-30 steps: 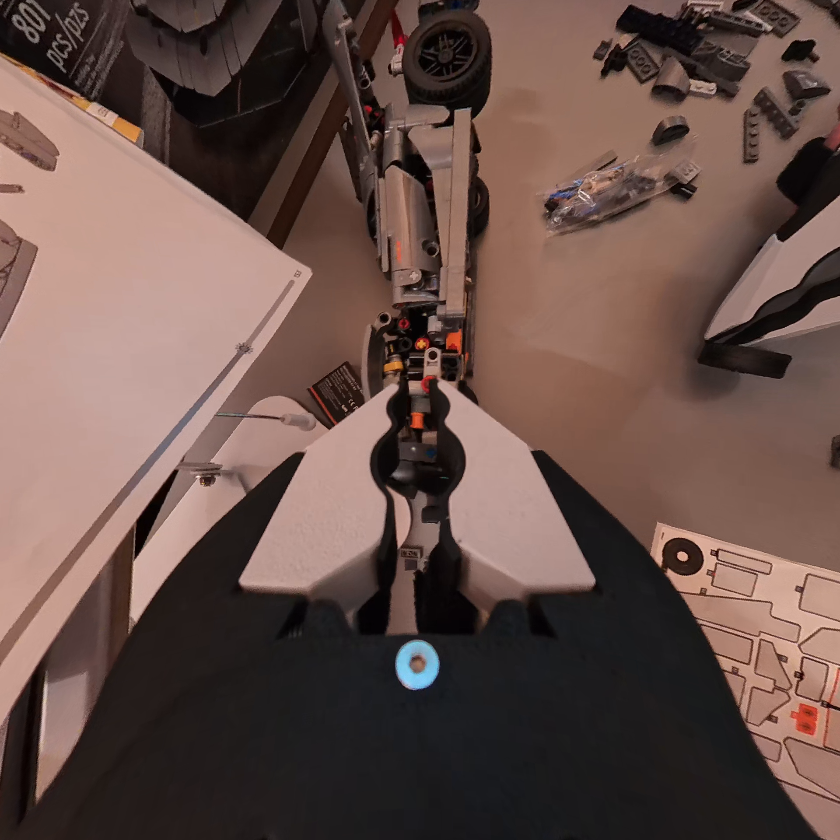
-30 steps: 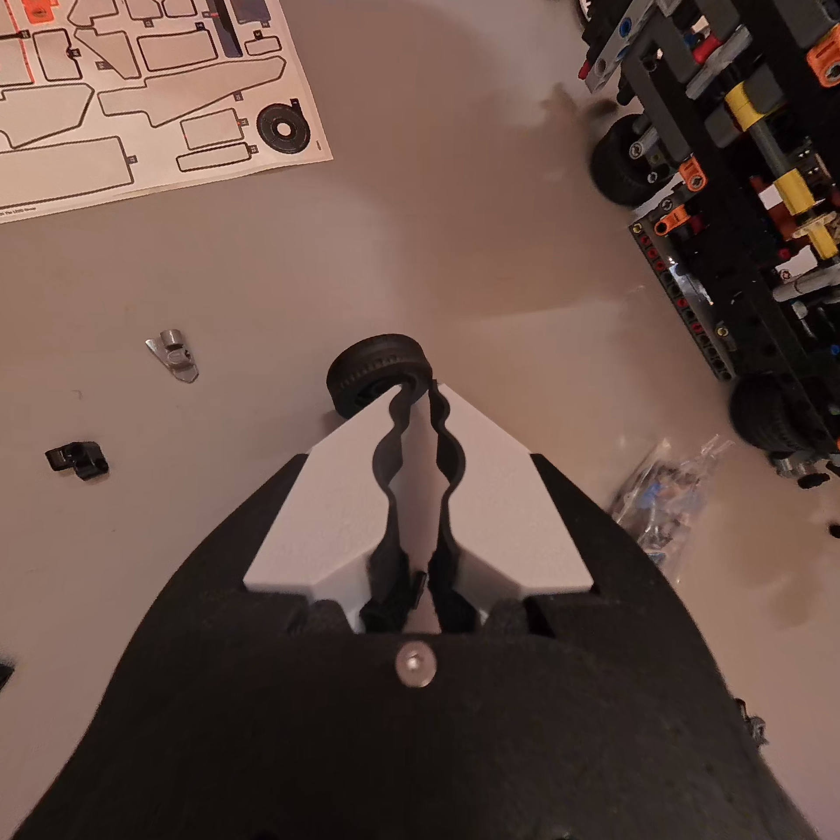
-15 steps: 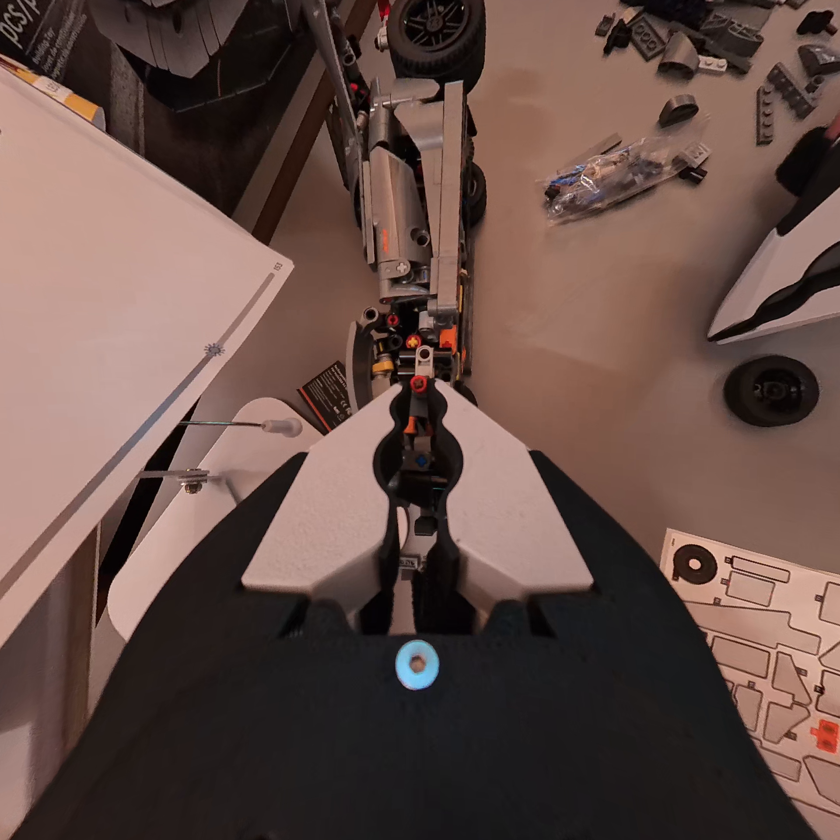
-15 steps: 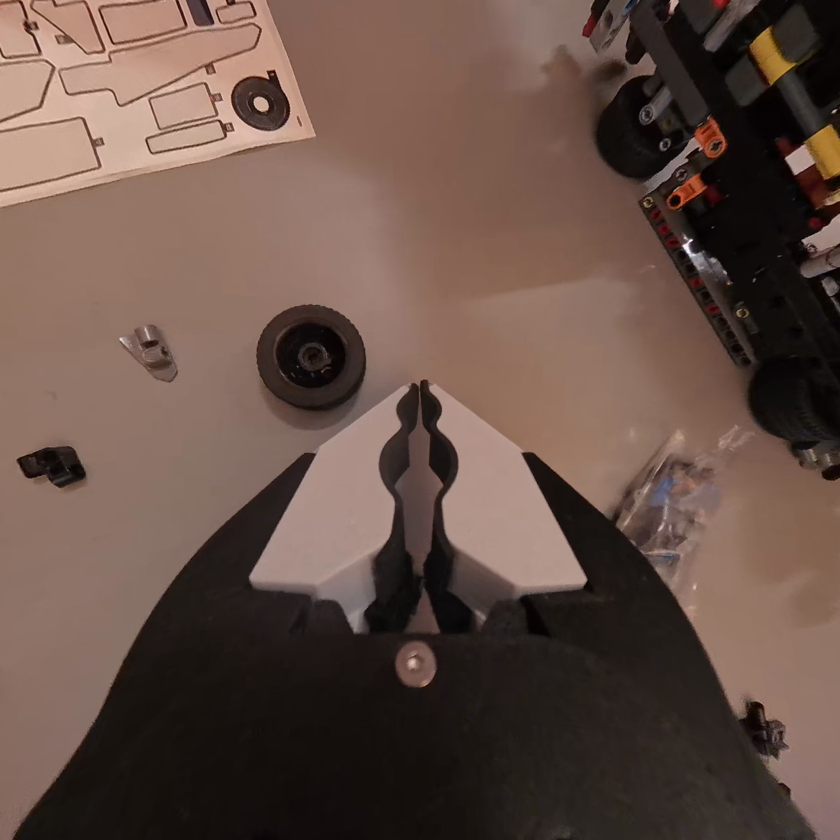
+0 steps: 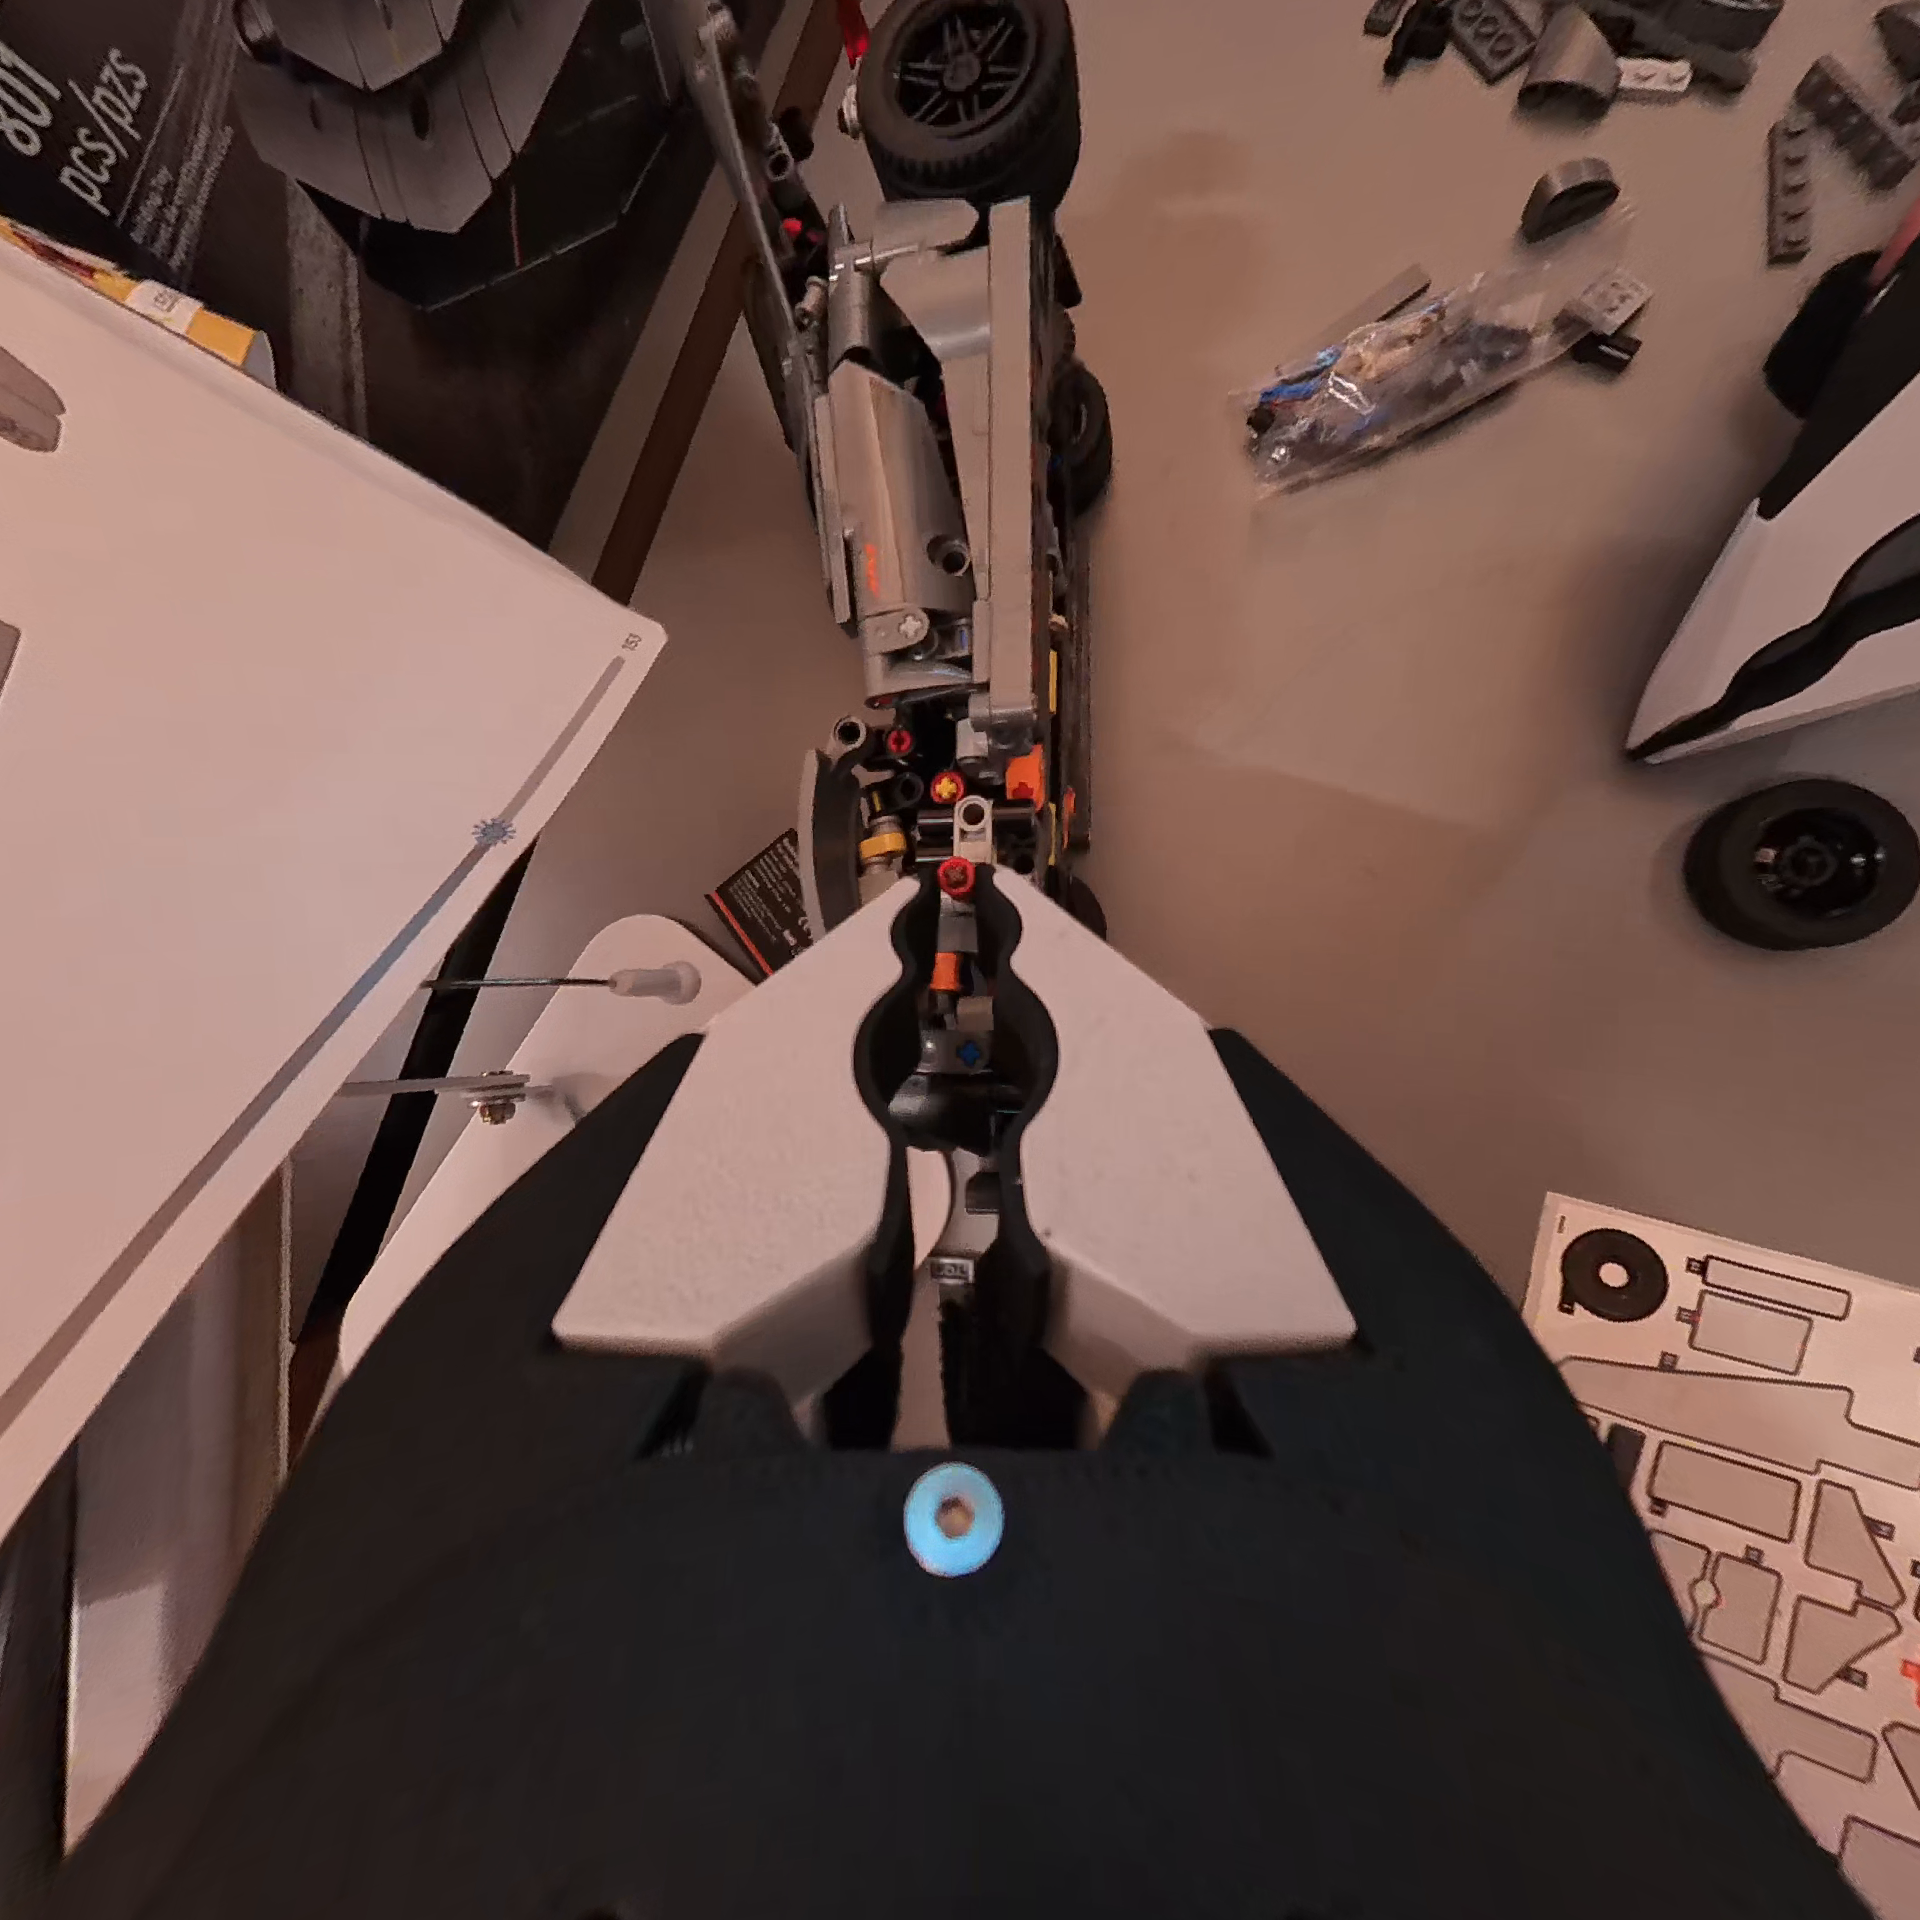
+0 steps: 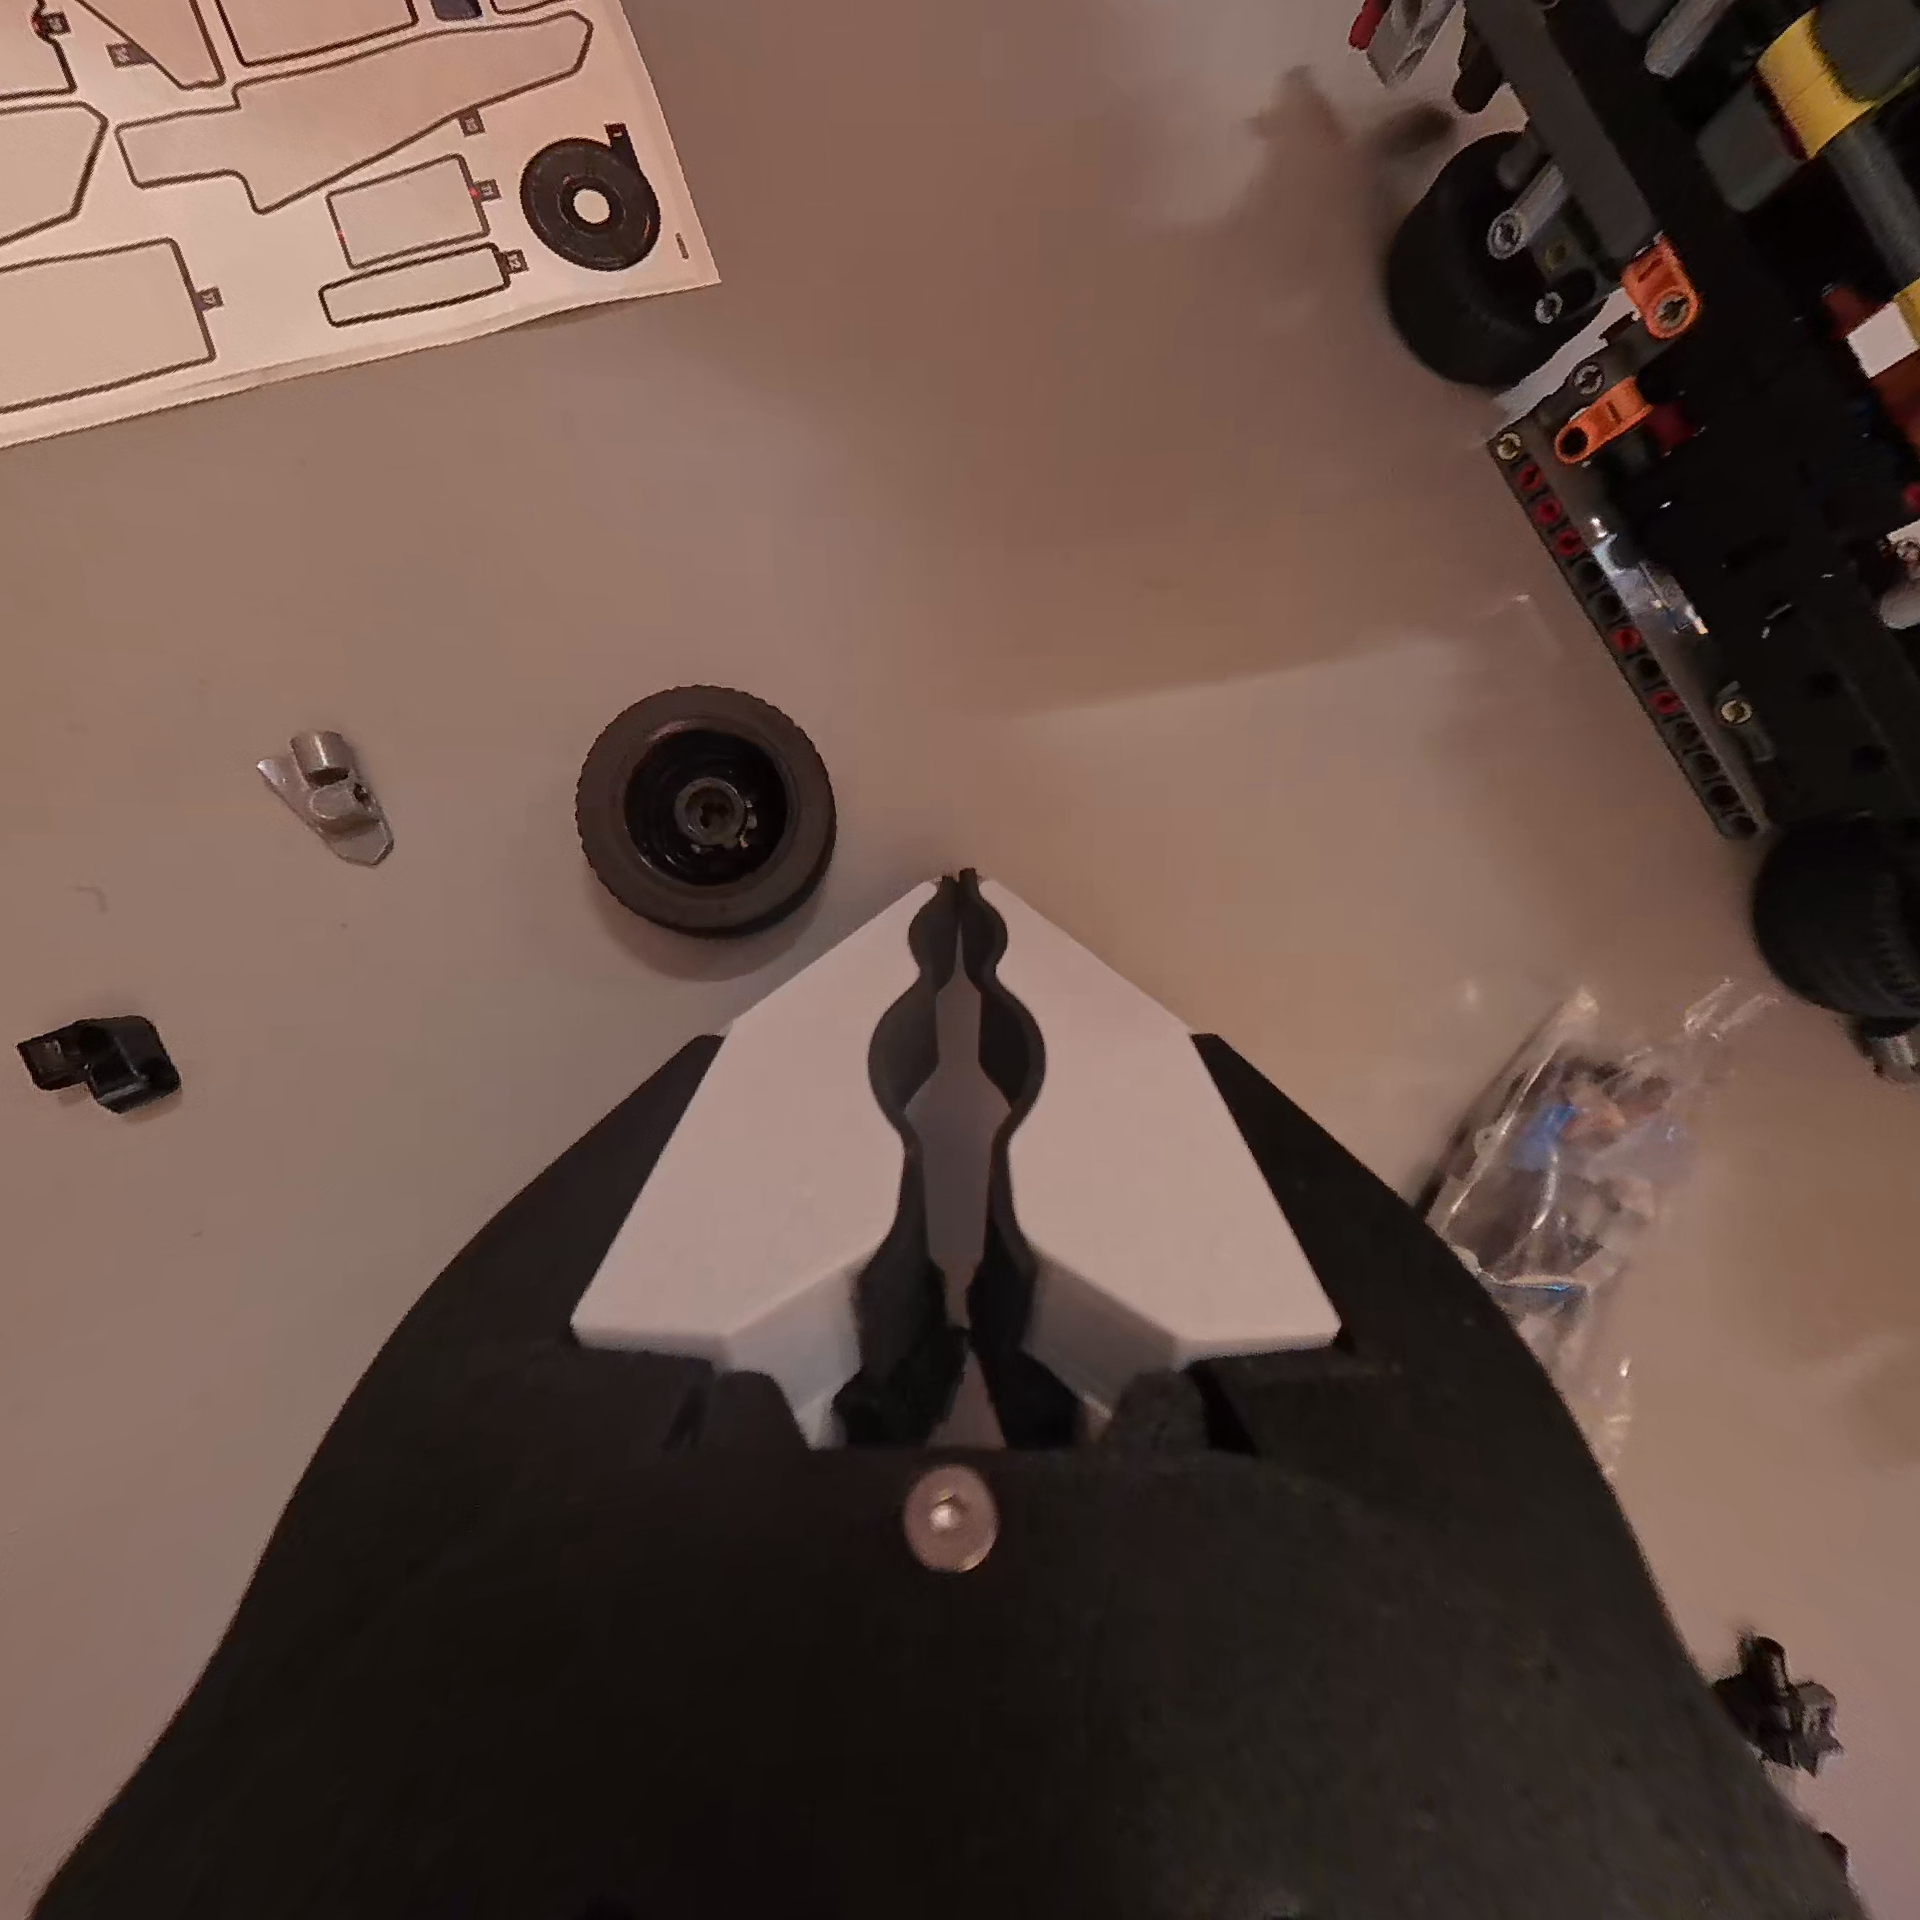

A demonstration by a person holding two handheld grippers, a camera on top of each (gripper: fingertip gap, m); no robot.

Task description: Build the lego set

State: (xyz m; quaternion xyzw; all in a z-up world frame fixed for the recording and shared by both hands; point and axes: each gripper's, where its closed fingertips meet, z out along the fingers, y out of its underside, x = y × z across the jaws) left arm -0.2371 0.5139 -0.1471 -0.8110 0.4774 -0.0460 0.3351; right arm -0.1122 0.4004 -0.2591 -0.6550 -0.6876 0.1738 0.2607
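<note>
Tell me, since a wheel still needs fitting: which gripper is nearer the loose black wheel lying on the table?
Right. The right gripper is shut just beside the loose wheel; the left gripper is farther off, clamped on the car model.

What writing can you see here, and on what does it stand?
I don't repeat writing. It stands on these:
Dark box: large white print.
Booklet page: tiny corner number.
Black card: print too small to read.
Sticker sheet: tiny numbers beside the outlines.
Grey panel on the car: orange mark, blurred.
</note>
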